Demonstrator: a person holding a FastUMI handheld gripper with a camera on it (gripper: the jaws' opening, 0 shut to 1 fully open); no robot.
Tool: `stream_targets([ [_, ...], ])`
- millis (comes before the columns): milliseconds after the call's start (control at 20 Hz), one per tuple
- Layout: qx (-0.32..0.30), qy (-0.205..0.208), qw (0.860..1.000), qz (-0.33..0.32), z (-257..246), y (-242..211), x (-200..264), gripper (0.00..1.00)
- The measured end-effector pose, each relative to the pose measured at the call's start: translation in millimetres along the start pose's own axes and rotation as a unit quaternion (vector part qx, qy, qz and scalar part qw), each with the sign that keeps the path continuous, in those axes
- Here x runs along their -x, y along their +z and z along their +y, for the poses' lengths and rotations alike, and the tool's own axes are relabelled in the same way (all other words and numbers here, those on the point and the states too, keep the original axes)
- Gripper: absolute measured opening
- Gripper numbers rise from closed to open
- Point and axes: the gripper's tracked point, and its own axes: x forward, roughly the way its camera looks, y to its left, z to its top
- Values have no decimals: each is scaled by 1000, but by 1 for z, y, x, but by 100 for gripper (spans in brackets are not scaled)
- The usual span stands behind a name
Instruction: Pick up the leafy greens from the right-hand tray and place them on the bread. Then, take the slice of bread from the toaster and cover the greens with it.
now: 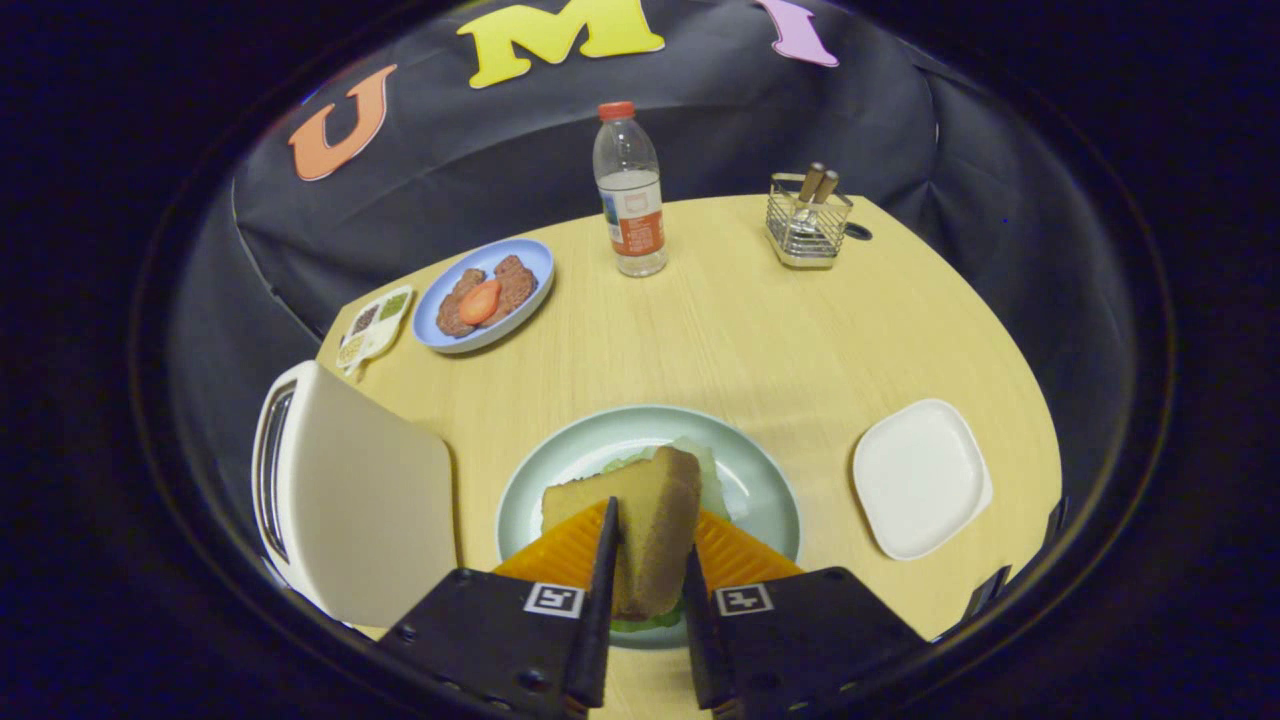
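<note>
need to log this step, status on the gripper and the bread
Gripper shut on bread slice, held edge-up over the green plate. Leafy greens already on the plate, beneath the slice. Toaster beside the plate; not in the way.

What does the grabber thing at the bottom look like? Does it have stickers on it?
The gripper has two thin, flat fingers that stick forward like blades. Each sits on a chunky black block with slanted edges and small screws. On top of each block is a square black-and-white patterned marker, like a little code sticker. No cables show.
</note>
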Motion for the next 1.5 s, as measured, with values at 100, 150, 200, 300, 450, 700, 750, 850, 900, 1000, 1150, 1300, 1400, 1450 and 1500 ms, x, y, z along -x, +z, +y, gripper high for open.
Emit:
stream_targets([
  [100,15,-6,1000,7,-2,-1,-2,36],
  [150,26,-12,1000,7,-5,0,-6,38],
  [200,35,-12,999,9,-5,0,-6,43],
  [300,53,-16,998,9,-6,2,-7,53],
  [450,69,-35,997,15,-14,1,-10,67],
  [700,86,-43,995,24,-22,-5,-7,86],
  [750,86,-39,995,22,-22,-6,-4,86],
  [850,89,-33,995,8,-22,-3,5,86],
  [900,89,-32,995,0,-22,-1,11,87],
  [1000,83,-22,996,-11,-19,1,29,90],
  [1150,81,-7,996,-40,-15,10,65,94],
  [1300,80,3,994,-80,-15,21,105,95],
  [1400,81,6,990,-115,-17,31,134,95],
  [1450,83,10,987,-137,-17,36,151,95],
  [1500,84,15,983,-161,-18,41,168,95],
])
